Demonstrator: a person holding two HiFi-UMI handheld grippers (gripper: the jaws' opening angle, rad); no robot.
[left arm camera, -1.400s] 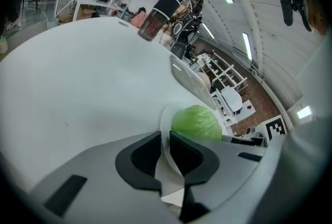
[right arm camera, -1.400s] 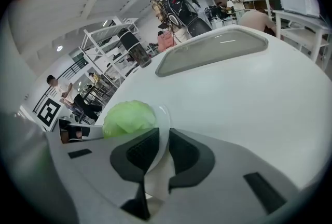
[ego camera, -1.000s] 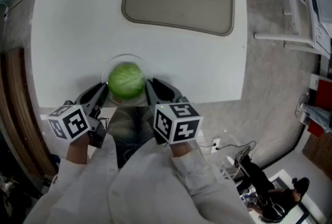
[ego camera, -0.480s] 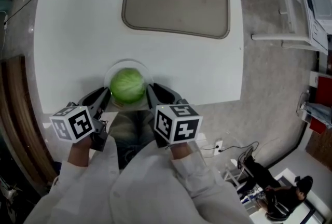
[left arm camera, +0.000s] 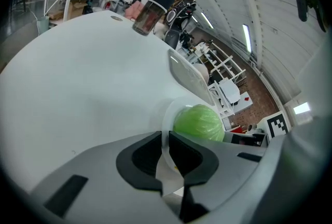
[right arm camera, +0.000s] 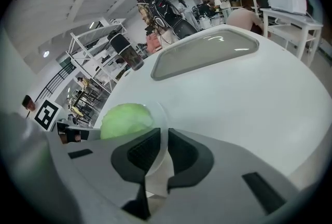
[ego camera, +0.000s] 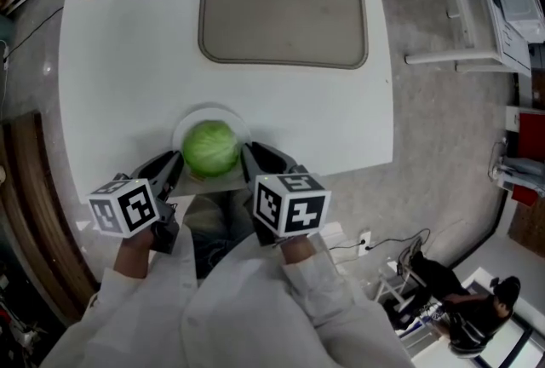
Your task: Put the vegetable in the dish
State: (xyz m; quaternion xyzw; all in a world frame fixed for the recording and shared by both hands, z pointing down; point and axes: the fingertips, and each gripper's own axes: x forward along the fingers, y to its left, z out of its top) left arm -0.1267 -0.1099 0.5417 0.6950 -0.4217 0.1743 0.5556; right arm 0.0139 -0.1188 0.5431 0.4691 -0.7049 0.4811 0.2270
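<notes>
Pale desk [ego camera: 128, 60] edge runs low in the head view. There the left tongs [ego camera: 173, 163] and right tongs [ego camera: 247, 157] each pinch an opposite rim of the clear dish [ego camera: 183, 124]. The cabbage [ego camera: 209, 147] sits in it, between them. Uneven lifting would likely tilt the dish and roll the cabbage off the edge, or the thin rim could slip. A grey tray [ego camera: 285, 10] lies farther up.

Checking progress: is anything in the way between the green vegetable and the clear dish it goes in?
Nothing visible. The cabbage already sits in the dish. The left hand-held gripper and the right hand-held gripper are each clamped on its rim.
</notes>
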